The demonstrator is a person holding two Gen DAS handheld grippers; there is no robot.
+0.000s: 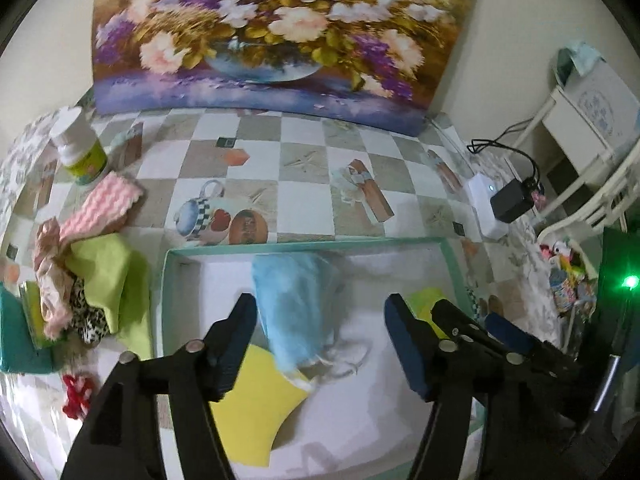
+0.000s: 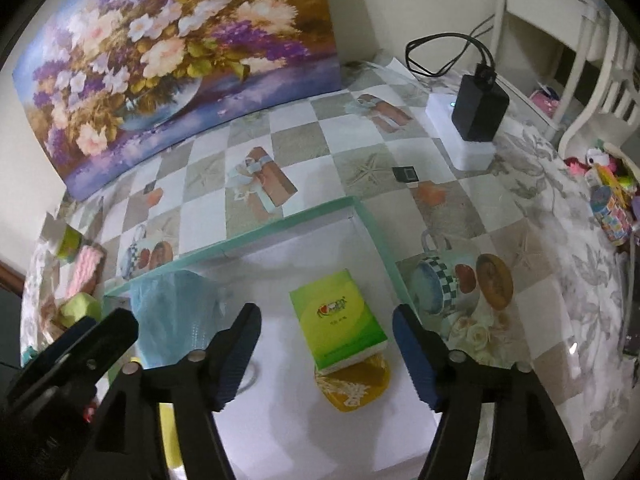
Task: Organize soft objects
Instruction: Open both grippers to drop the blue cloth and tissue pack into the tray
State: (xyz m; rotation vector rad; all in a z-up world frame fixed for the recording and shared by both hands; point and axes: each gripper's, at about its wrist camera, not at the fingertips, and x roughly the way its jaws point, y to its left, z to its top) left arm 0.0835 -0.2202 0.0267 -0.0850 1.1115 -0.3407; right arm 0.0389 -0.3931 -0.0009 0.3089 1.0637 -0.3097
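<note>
Both grippers, left (image 1: 320, 320) and right (image 2: 326, 330), wide open, empty, over tray (image 1: 304, 245). Blue cloth (image 1: 294, 308) at tray's far-left edge. Next: pile (image 1: 80, 292) off tray's left edge; pinch one cloth only.

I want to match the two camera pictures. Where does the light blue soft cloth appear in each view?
Left wrist view: the light blue cloth lies mid-frame inside the teal-rimmed box, between the open left gripper fingers.
Right wrist view: the light blue cloth is low on the left, in the box's far left corner, left of the green tissue pack.
Shared landmark: the flower painting behind the table.
</note>
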